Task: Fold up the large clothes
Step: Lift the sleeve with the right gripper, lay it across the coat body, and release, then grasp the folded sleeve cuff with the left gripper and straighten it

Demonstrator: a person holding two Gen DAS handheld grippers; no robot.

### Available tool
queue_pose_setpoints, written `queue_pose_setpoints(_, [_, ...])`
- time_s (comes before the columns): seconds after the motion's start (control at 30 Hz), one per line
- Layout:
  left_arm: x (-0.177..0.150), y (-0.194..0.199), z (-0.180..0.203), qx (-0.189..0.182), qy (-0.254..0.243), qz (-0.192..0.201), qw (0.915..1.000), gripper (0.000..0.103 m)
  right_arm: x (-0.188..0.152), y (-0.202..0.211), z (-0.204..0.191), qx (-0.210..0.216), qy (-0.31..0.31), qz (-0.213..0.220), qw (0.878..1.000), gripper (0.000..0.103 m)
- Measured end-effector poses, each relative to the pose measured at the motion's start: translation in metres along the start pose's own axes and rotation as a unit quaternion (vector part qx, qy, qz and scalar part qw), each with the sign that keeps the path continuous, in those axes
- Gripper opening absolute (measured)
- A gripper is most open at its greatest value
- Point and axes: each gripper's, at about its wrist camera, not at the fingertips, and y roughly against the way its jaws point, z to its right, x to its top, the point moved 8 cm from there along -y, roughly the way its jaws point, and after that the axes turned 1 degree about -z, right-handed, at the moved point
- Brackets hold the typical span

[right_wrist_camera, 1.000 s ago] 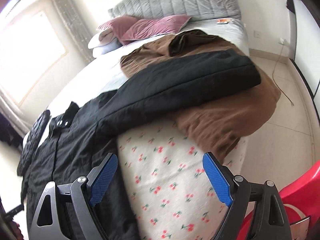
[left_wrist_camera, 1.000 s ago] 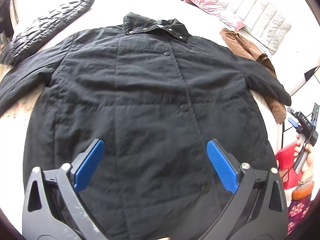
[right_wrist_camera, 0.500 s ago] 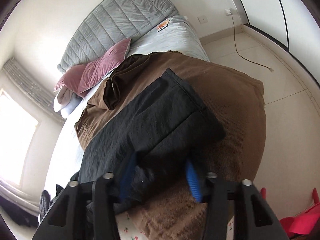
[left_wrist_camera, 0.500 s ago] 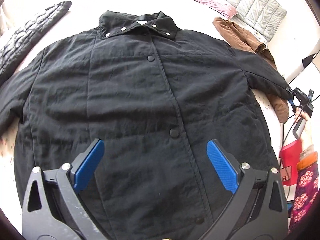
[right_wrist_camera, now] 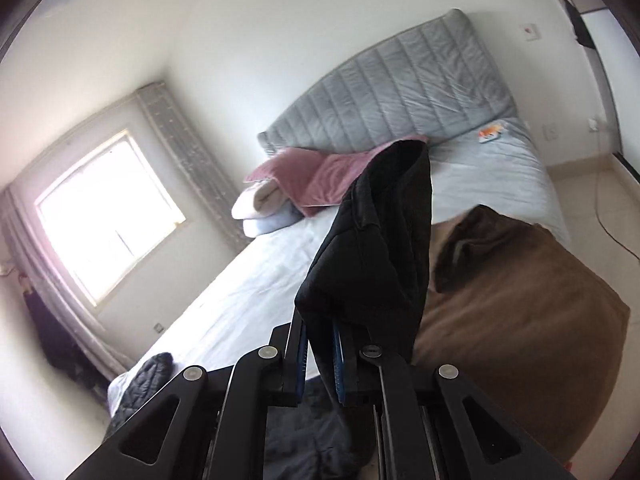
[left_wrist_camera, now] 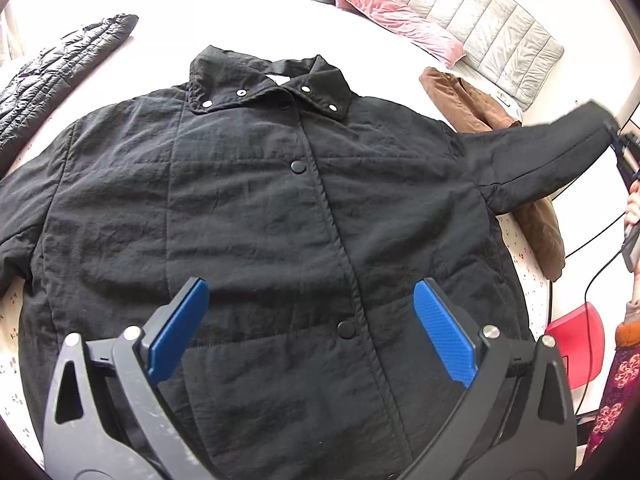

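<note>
Black jacket [left_wrist_camera: 260, 220], one sleeve [right_wrist_camera: 376, 240] in clamped right hand-held gripper [right_wrist_camera: 320, 364]; left hand-held gripper [left_wrist_camera: 308, 332] agape.

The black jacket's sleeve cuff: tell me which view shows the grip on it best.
The right wrist view: the right gripper is shut on the sleeve cuff, filling the frame's middle. The left wrist view shows only the lifted sleeve at its edge, beyond the open left gripper.
</note>
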Motion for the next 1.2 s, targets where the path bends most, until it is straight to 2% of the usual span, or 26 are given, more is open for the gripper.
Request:
queue_pose_setpoints(0.1, [0.004, 0.005, -0.007, 0.0, 0.004, 0.007, 1.0, 0.102, -0.01, -0.011, -0.071, 0.058, 0.033, -0.021, 0.998, 0.01])
queue_pose_setpoints(0.2, [0.007, 0.013, -0.017, -0.002, 0.01, 0.016, 0.9998, 0.102, -0.036, -0.026, -0.135, 0.104, 0.071, -0.054, 0.991, 0.01])
queue_pose_setpoints(0.3, [0.011, 0.017, -0.028, -0.002, 0.017, 0.026, 0.9995, 0.102, -0.079, -0.043, -0.187, 0.141, 0.101, -0.095, 0.98, 0.01])
queue_pose_setpoints(0.4, [0.014, 0.019, -0.042, 0.001, 0.03, 0.036, 0.9989, 0.102, -0.129, -0.065, -0.219, 0.168, 0.121, -0.143, 0.968, 0.014])
queue_pose_setpoints(0.43, [0.015, 0.018, -0.046, 0.0, 0.035, 0.038, 0.9987, 0.102, -0.146, -0.073, -0.224, 0.176, 0.127, -0.162, 0.963, 0.018])
queue_pose_setpoints(0.5, [0.017, 0.015, -0.054, -0.003, 0.04, 0.045, 0.9982, 0.102, -0.184, -0.087, -0.232, 0.212, 0.131, -0.216, 0.944, 0.036])
queue_pose_setpoints(0.53, [0.018, 0.013, -0.059, -0.004, 0.042, 0.048, 0.998, 0.102, -0.2, -0.091, -0.232, 0.228, 0.13, -0.24, 0.934, 0.053])
queue_pose_setpoints(0.57, [0.02, 0.01, -0.064, -0.003, 0.043, 0.05, 0.9979, 0.102, -0.21, -0.093, -0.228, 0.232, 0.132, -0.25, 0.931, 0.065])
queue_pose_setpoints(0.6, [0.022, 0.007, -0.068, 0.0, 0.043, 0.051, 0.9978, 0.102, -0.214, -0.093, -0.222, 0.228, 0.138, -0.248, 0.931, 0.068])
queue_pose_setpoints(0.63, [0.024, 0.002, -0.072, 0.004, 0.042, 0.051, 0.9978, 0.101, -0.215, -0.094, -0.214, 0.221, 0.143, -0.24, 0.935, 0.069])
queue_pose_setpoints(0.7, [0.031, -0.008, -0.076, 0.008, 0.041, 0.047, 0.998, 0.09, -0.21, -0.099, -0.189, 0.203, 0.135, -0.23, 0.942, 0.07])
queue_pose_setpoints(0.83, [0.048, -0.038, -0.071, -0.01, 0.051, 0.035, 0.998, 0.08, -0.189, -0.121, -0.106, 0.133, 0.089, -0.217, 0.963, 0.07])
queue_pose_setpoints(0.97, [0.067, -0.085, -0.051, -0.016, 0.048, 0.005, 0.9987, 0.057, -0.182, -0.139, -0.025, 0.053, 0.055, -0.199, 0.977, 0.07])
queue_pose_setpoints(1.03, [0.072, -0.103, -0.041, -0.006, 0.039, -0.004, 0.9992, 0.034, -0.188, -0.143, 0.004, 0.031, 0.03, -0.2, 0.979, 0.07])
queue_pose_setpoints(1.07, [0.073, -0.111, -0.037, -0.002, 0.036, -0.006, 0.9993, 0.018, -0.192, -0.146, 0.018, 0.024, 0.019, -0.202, 0.979, 0.07])
queue_pose_setpoints(1.1, [0.075, -0.114, -0.036, 0.016, 0.032, 0.003, 0.9994, 0.008, -0.197, -0.149, 0.029, 0.017, 0.011, -0.203, 0.979, 0.07])
queue_pose_setpoints(1.2, [0.076, -0.106, -0.034, 0.068, 0.017, 0.042, 0.9967, 0.006, -0.219, -0.161, 0.046, -0.011, 0.017, -0.209, 0.978, 0.069])
